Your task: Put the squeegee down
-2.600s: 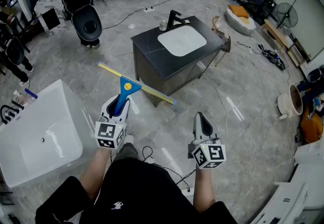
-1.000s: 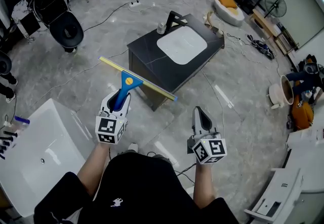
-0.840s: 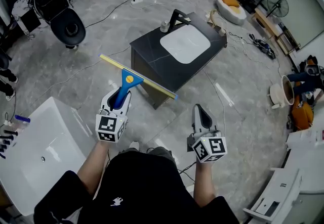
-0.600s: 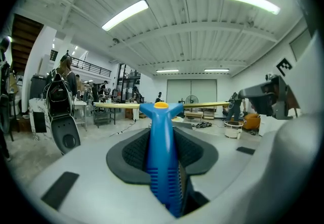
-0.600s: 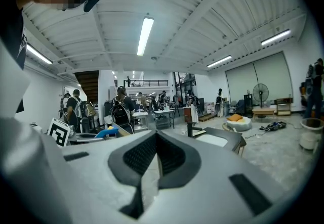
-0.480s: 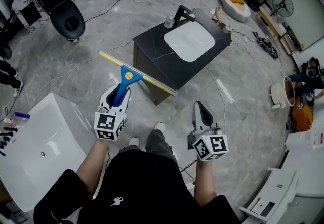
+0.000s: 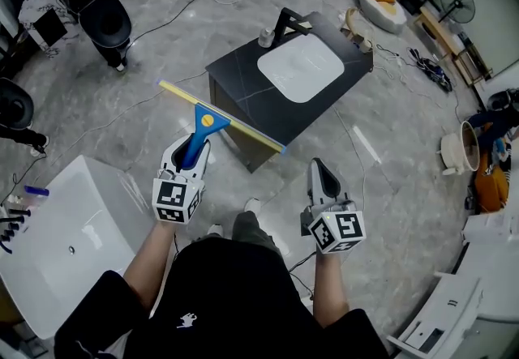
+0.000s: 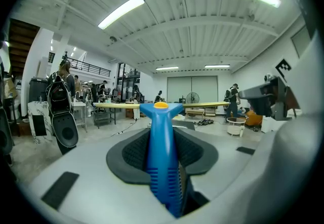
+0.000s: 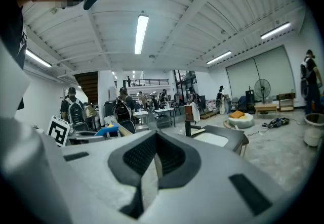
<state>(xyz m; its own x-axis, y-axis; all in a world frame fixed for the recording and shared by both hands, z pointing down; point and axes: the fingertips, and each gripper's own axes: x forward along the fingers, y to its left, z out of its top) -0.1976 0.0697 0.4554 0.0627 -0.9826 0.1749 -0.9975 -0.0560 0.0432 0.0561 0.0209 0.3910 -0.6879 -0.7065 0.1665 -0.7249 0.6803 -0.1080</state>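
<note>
A squeegee with a blue handle [image 7: 197, 137] and a long yellow blade [image 7: 235, 126] is held level in the air by my left gripper [image 7: 187, 160], which is shut on the handle. In the left gripper view the blue handle [image 8: 163, 162] runs straight out between the jaws, with the yellow blade [image 8: 202, 104] crosswise at its far end. My right gripper [image 7: 323, 180] hovers at the same height to the right, jaws shut with nothing between them. Ahead of both stands a black vanity [image 7: 235, 74] with a white basin [image 7: 301, 70] and a black faucet [image 7: 285, 23].
A white bathtub [image 7: 61, 240] lies on the floor at the lower left. Black chairs [image 7: 111, 19] stand at the far left. Cables, a fan [image 7: 472, 1] and clutter line the right side. People stand in the background of both gripper views. The floor is grey marble.
Both grippers have drifted a little toward the vanity together, the squeegee still held in the left one. The person's foot has stepped forward below them.
</note>
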